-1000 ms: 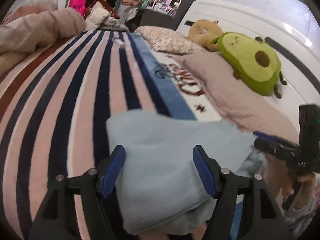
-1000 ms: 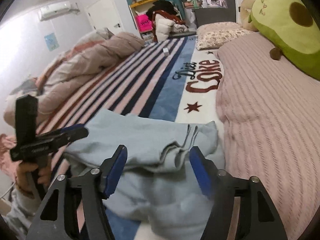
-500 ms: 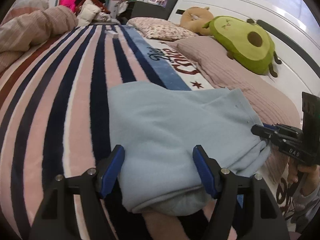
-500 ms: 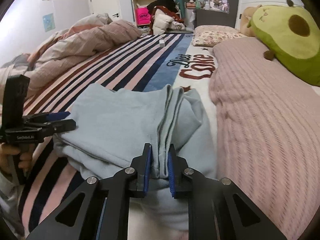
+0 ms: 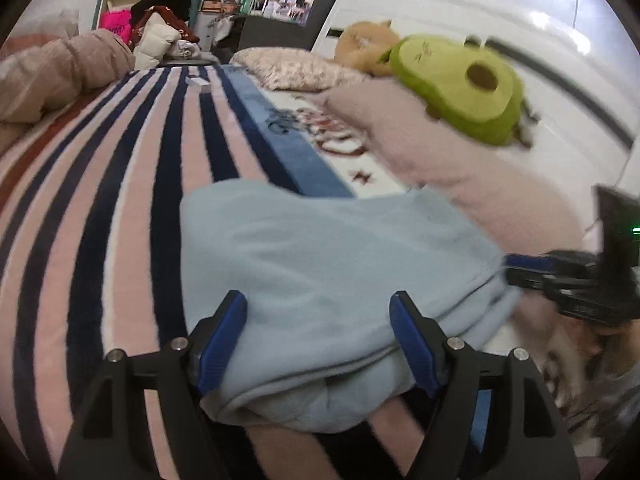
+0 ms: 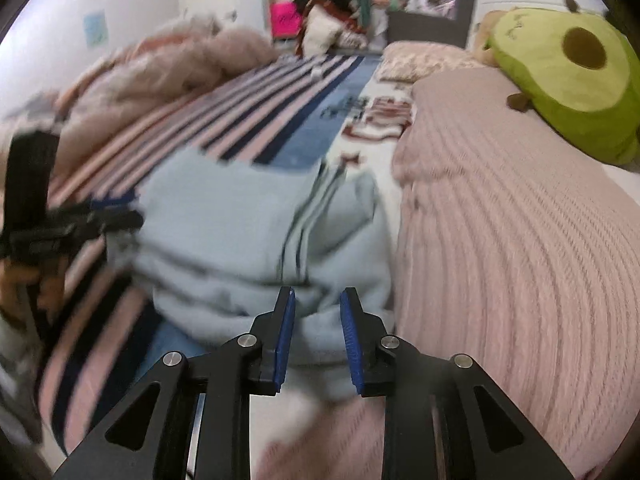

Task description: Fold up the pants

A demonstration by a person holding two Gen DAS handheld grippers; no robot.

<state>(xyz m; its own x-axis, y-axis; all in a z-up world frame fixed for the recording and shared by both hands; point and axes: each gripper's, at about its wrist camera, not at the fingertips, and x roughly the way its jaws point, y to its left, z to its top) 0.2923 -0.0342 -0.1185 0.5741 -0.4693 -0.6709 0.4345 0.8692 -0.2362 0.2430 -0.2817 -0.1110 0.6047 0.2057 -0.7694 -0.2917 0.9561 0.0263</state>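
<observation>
The light blue pants [image 5: 320, 276] lie folded in a thick stack on the striped blanket; they also show in the right wrist view [image 6: 240, 232], blurred. My left gripper [image 5: 318, 340] is open, its blue pads either side of the stack's near edge. My right gripper [image 6: 318, 336] is open with a narrow gap between the pads, just short of the stack's near fold. The right gripper shows at the right of the left wrist view [image 5: 560, 276], and the left gripper at the left of the right wrist view [image 6: 72, 220].
A striped blanket [image 5: 120, 168] covers the bed. A pink knit pillow [image 6: 520, 240] lies right of the pants, with a green avocado plush [image 6: 568, 80] beyond it. A bunched pink duvet [image 5: 52, 72] lies at the far left. A small white object [image 5: 199, 82] sits far up the blanket.
My right gripper has let go of the pants' edge, opened slightly and pulled back. The left gripper stays open around the stack. Both views are blurred by motion.
</observation>
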